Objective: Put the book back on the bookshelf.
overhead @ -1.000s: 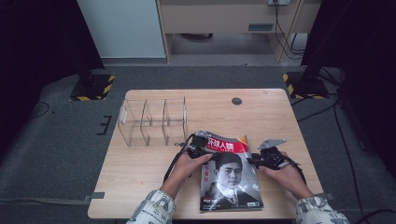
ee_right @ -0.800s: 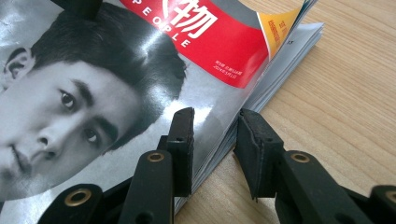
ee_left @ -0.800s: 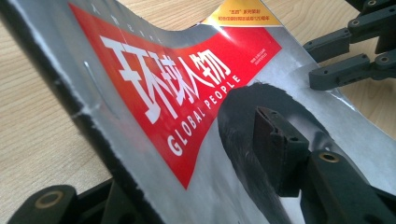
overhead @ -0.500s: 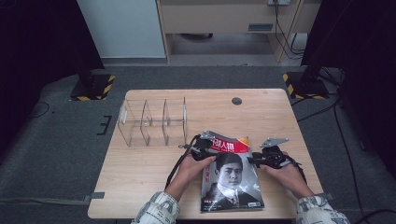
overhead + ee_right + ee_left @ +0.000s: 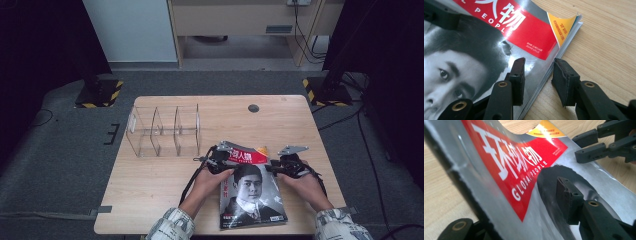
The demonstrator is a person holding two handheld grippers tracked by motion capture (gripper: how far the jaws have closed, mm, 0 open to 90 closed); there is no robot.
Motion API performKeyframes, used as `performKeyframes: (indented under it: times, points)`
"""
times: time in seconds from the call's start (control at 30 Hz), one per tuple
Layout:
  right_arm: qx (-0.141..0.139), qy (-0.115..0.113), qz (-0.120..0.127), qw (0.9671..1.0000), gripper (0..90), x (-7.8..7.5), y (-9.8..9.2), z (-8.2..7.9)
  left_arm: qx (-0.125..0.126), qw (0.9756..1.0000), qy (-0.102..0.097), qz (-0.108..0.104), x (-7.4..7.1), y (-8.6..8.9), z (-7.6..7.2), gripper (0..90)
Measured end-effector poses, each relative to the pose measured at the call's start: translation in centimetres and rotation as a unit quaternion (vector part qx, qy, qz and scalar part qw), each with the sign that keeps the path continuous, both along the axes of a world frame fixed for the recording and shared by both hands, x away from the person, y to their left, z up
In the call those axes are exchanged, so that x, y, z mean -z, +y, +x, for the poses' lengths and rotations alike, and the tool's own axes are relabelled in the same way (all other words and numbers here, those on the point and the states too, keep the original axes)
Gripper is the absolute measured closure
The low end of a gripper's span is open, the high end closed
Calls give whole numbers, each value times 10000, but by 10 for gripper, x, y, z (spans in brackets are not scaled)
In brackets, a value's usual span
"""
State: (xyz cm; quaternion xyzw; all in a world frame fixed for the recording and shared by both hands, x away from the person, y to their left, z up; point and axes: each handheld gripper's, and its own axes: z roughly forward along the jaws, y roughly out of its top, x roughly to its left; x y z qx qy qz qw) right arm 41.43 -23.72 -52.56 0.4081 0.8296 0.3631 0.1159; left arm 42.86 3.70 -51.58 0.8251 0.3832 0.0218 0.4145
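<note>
From above, a magazine (image 5: 250,192) lies on the wooden table (image 5: 165,190) near its front edge, its top left corner lifted; a clear acrylic organizer (image 5: 165,131) stands well apart to its upper left. The left gripper (image 5: 218,161) sits at that raised corner, the right gripper (image 5: 286,166) at the right edge. In the left gripper view, the magazine's spine edge passes between the jaws, which have just been opening slightly; one pad rests near the cover, though whether they pinch it I cannot tell. In the right gripper view, the jaws straddle the page edge, partly open, one over the cover, one on the table side, not clamped.
</note>
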Motion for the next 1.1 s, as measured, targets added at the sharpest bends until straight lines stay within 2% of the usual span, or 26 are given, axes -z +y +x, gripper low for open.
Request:
performKeyframes:
  times: [0.23, 0.53, 0.73, 0.87, 1.1]
  points:
    - [-61, -24, 19, 10000, 628, 0, -2, 0, 65, 9998, 196, 18, -3, 1, 17, 506]
    - [-101, -52, 45, 9999, 640, -1, -1, -1, 184, 9993, 316, -4, -2, -1, 24, 489]
    - [-140, -21, 145, 9998, 639, 0, -2, -2, 327, 9985, 424, 65, -1, -2, 27, 513]
    - [-144, -2, 156, 9998, 639, 0, -2, -2, 318, 9984, 460, 80, 0, -2, 28, 546]
    - [-159, 11, 195, 9997, 636, 0, -3, -3, 250, 9984, 484, 170, -3, -3, 26, 710]
